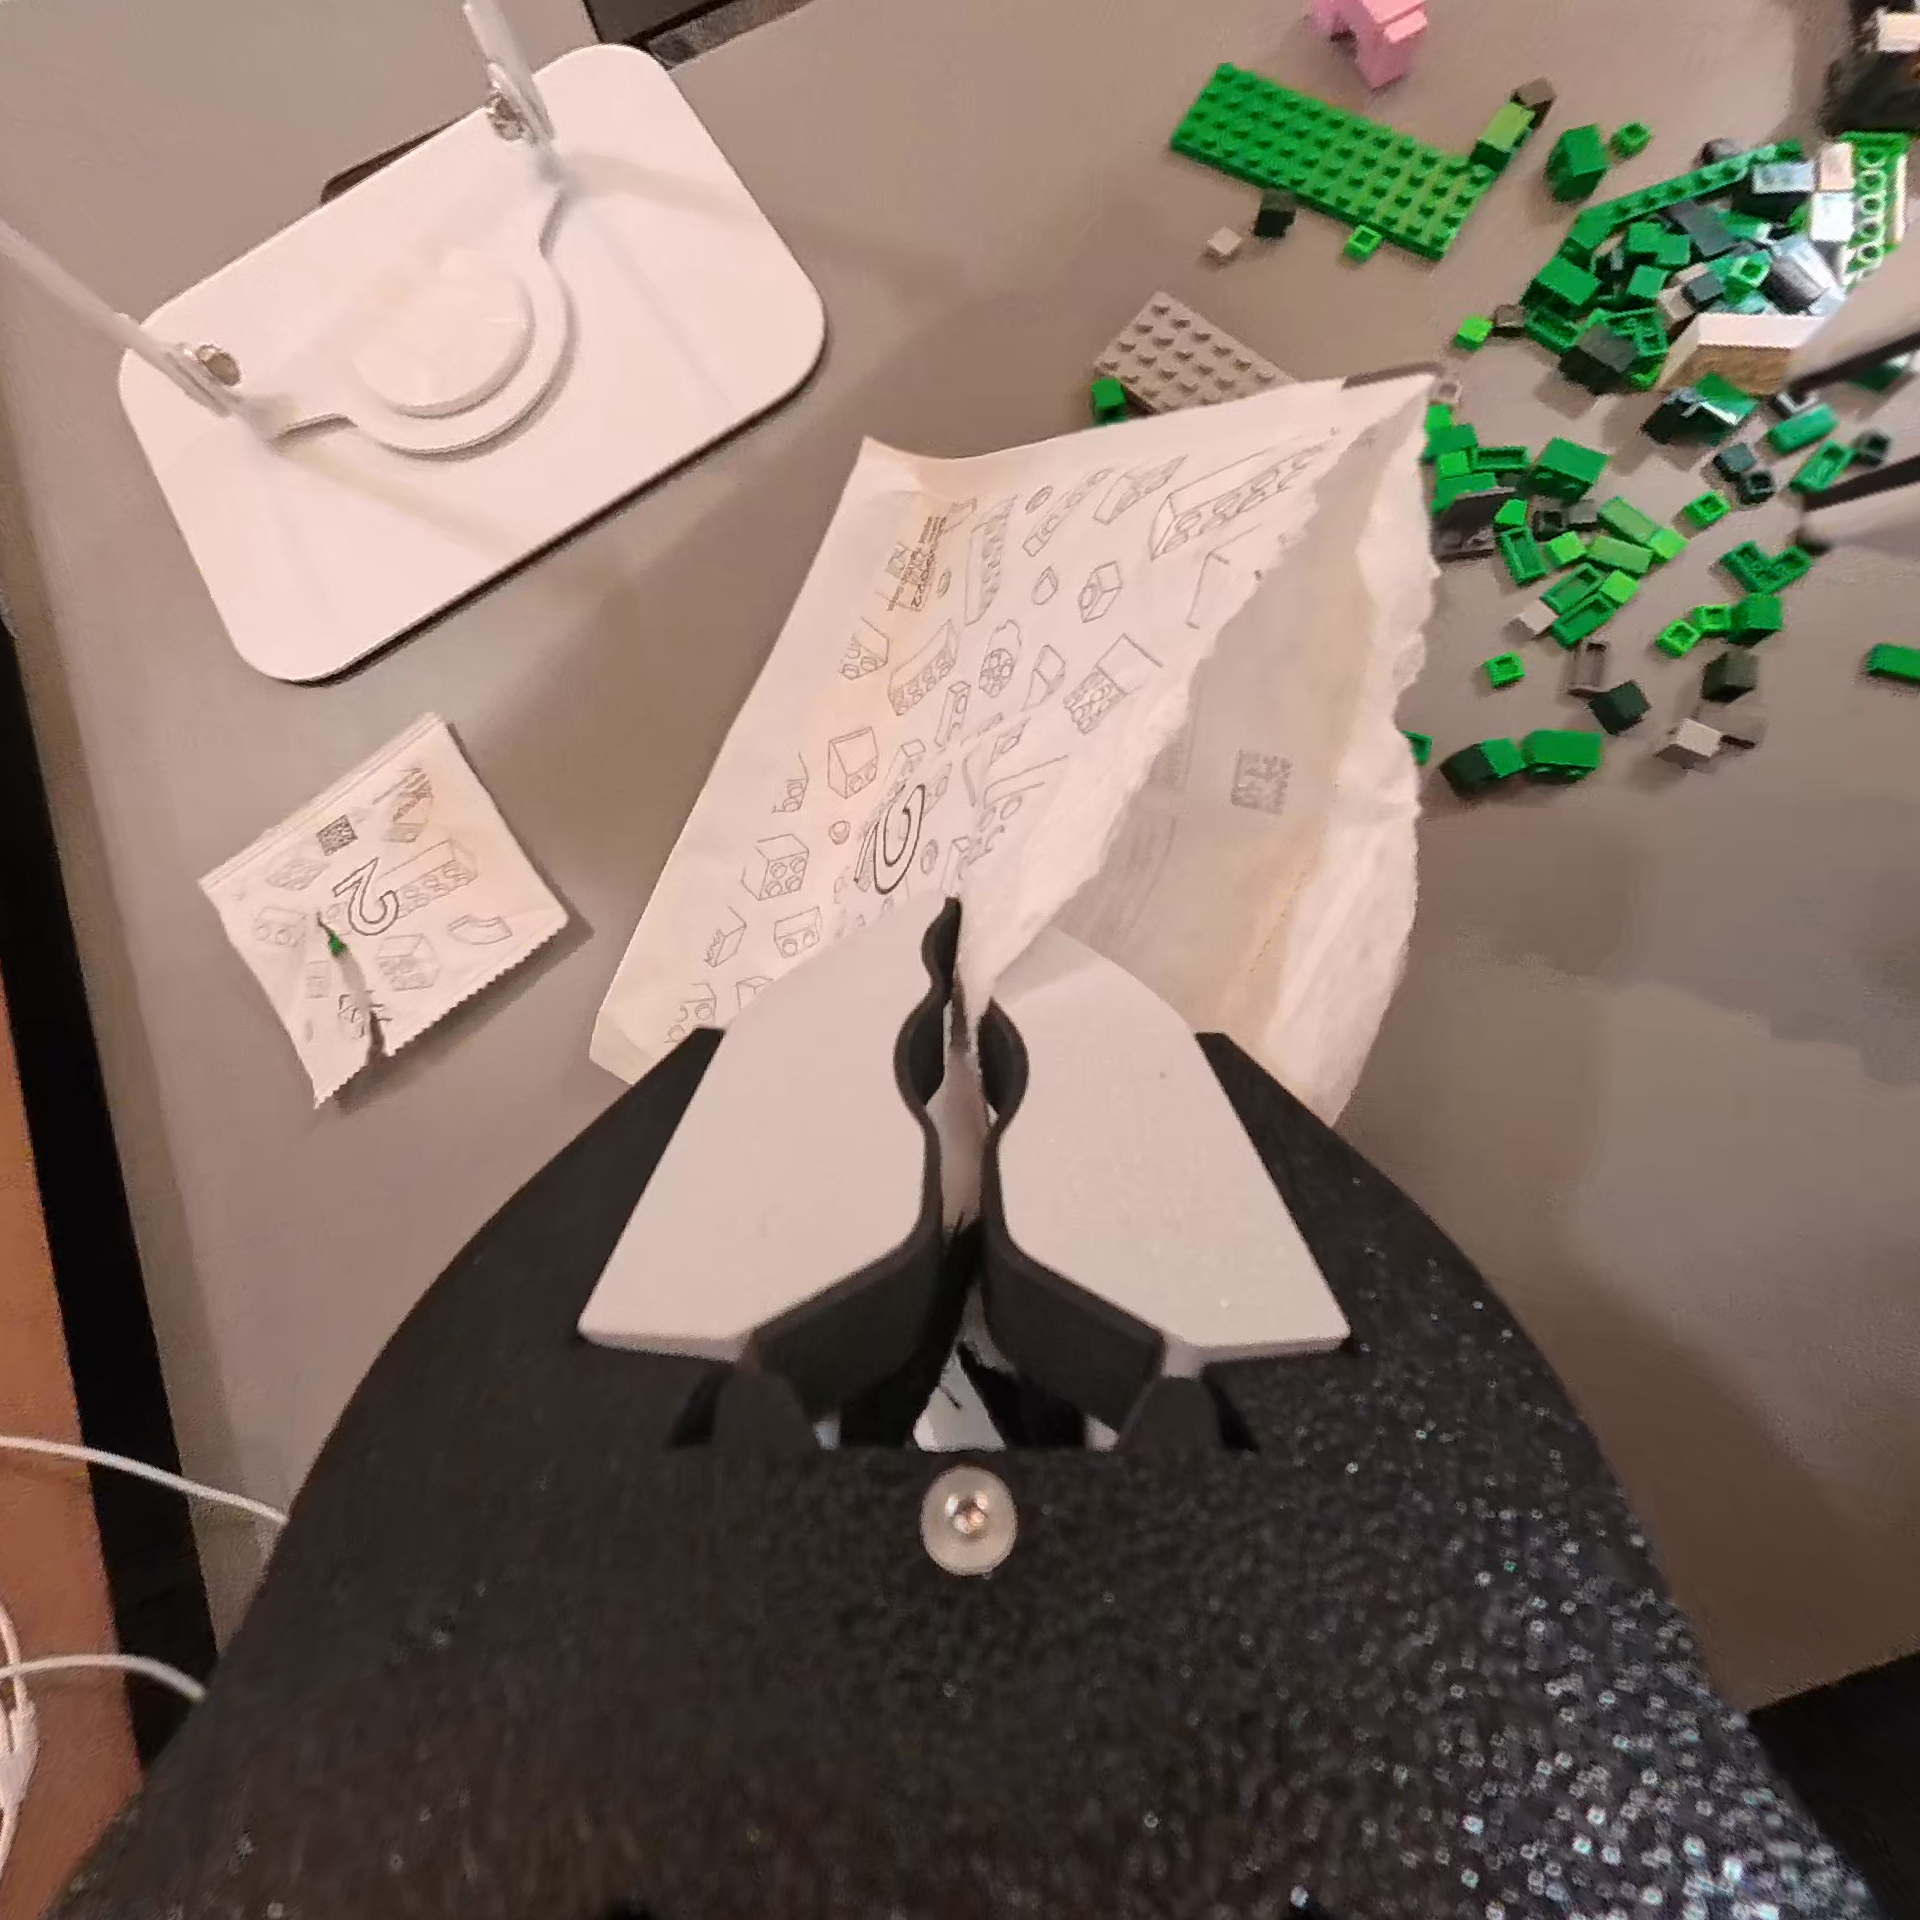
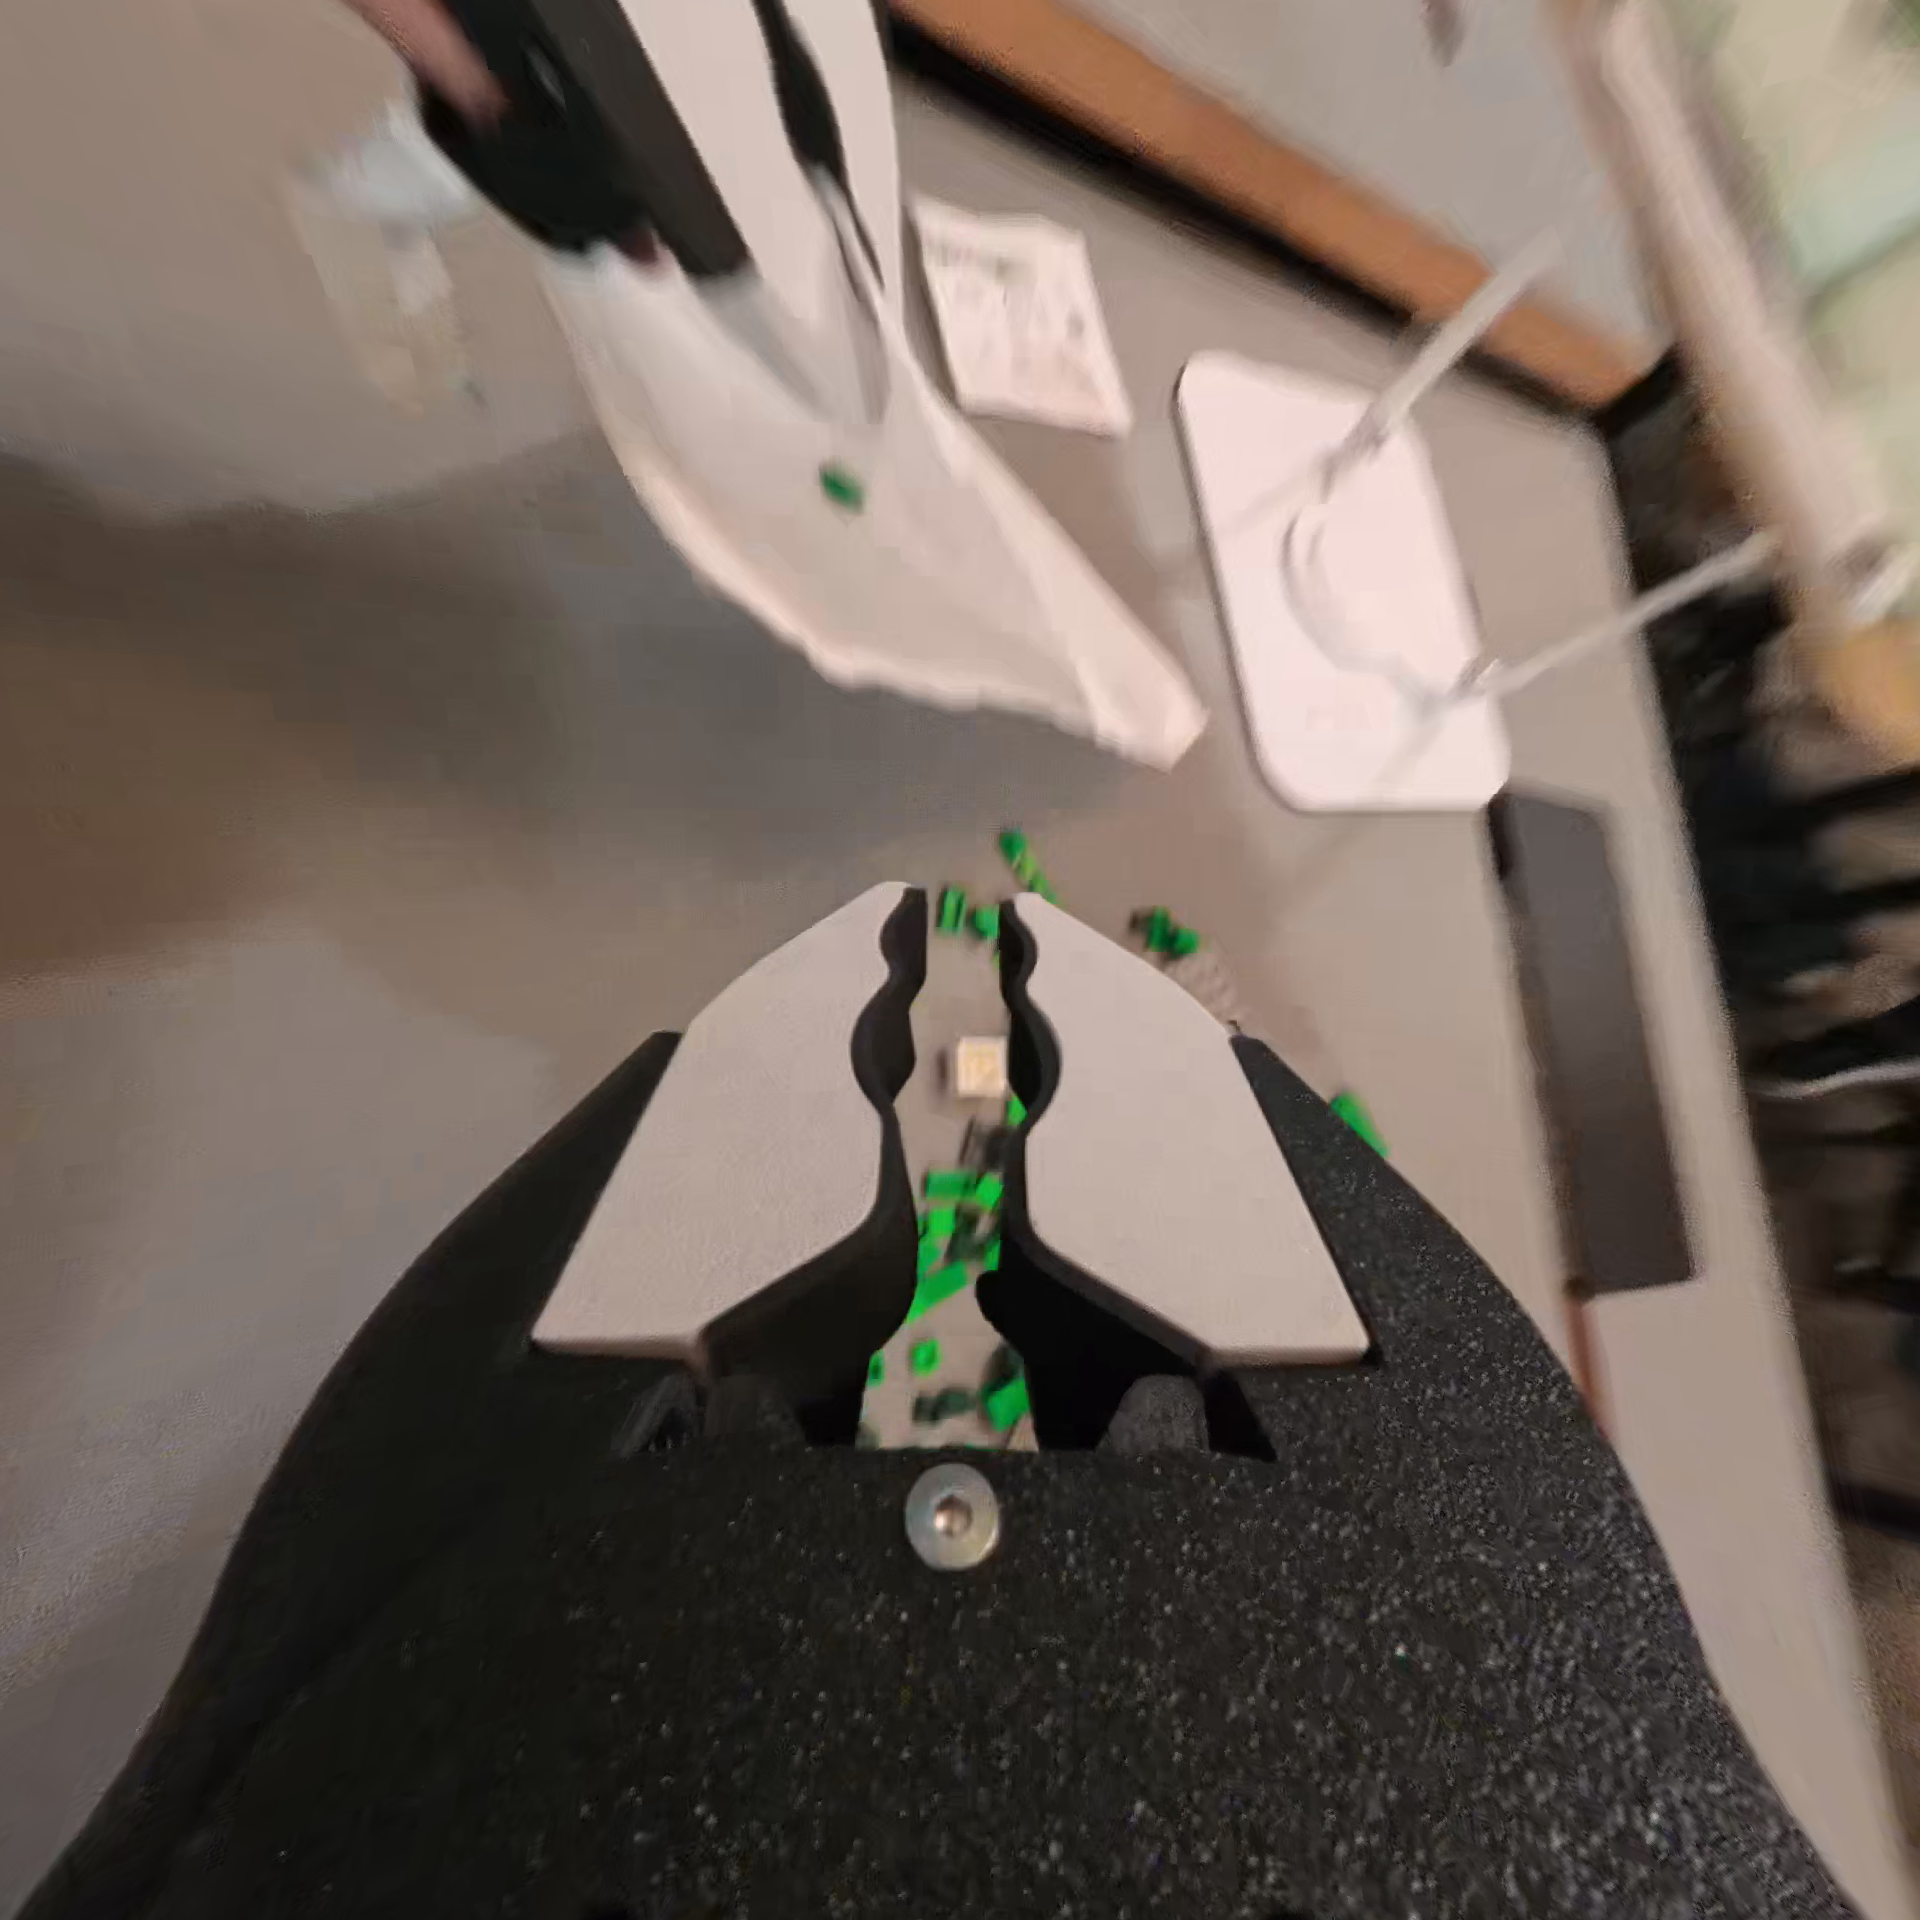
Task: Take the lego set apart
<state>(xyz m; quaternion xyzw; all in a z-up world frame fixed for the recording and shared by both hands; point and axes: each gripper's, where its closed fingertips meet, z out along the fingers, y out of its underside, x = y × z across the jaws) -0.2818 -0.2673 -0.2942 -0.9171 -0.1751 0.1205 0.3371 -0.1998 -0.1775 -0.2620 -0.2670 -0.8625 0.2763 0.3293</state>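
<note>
Low in the left wrist view, the left gripper (image 1: 961, 977) has its two black-lined grey fingers pressed together on the torn edge of a large white paper bag (image 1: 1039, 707), which is printed with brick outlines and fans open toward the middle of the frame. At upper right of that view, loose green lego pieces (image 1: 1621, 520) lie scattered over the grey table (image 1: 727, 364), with a green baseplate (image 1: 1340, 166), a small grey plate (image 1: 1195, 348) and a pink piece (image 1: 1371, 42) near the top edge. A smaller, sealed paper packet (image 1: 384, 904) lies flat at left, below a white stand base (image 1: 468, 343) in the upper left. The right wrist view is blurred: the right gripper (image 2: 966, 914) sits at lower centre with its fingers slightly apart and nothing between them, above green pieces (image 2: 956, 1247) on the table. At upper centre of that view the other gripper holds the white bag (image 2: 894, 582) in the air, and one green piece (image 2: 842, 486) shows against the paper.
</note>
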